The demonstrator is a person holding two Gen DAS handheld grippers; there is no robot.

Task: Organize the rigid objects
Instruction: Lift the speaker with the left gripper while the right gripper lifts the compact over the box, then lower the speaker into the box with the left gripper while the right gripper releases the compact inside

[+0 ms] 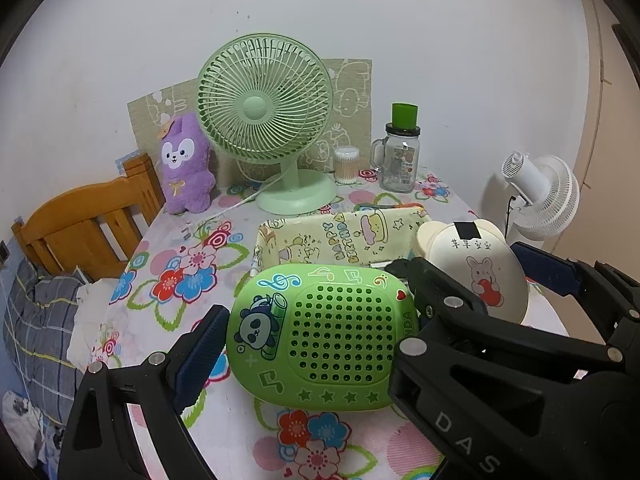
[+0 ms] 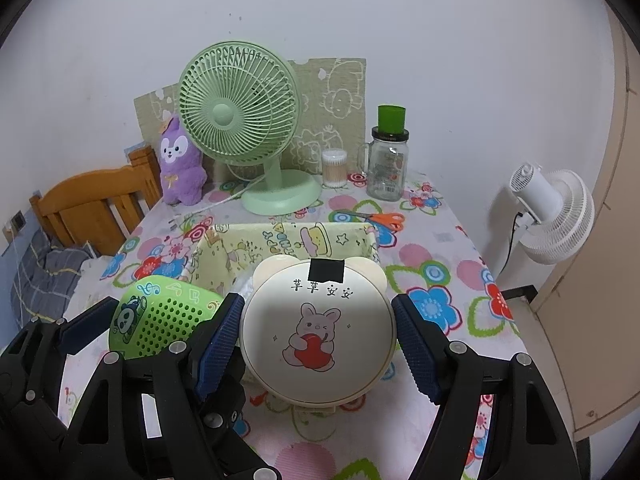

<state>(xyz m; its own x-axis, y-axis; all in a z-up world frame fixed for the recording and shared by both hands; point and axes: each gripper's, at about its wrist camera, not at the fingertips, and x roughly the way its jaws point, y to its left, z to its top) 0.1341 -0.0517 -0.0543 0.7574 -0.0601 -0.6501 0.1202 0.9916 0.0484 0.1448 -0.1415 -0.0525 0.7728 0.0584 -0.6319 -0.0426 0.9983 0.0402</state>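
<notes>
My left gripper [image 1: 316, 336] is shut on a green panda box [image 1: 320, 336], held just above the flowered table; it also shows in the right wrist view [image 2: 160, 320]. My right gripper [image 2: 318, 326] is shut on a cream round bunny box [image 2: 318, 328], which also shows in the left wrist view [image 1: 476, 272]. Both boxes sit in front of a yellow fabric basket [image 2: 224, 252], open on top, also in the left wrist view [image 1: 340, 236].
At the back stand a green desk fan [image 2: 240, 120], a purple plush [image 2: 178, 168], a cotton swab jar [image 2: 334, 168] and a glass mug jar [image 2: 386, 164]. Orange scissors [image 2: 384, 218] lie behind the basket. A white fan [image 2: 556, 216] stands right, a wooden bed frame [image 2: 92, 208] left.
</notes>
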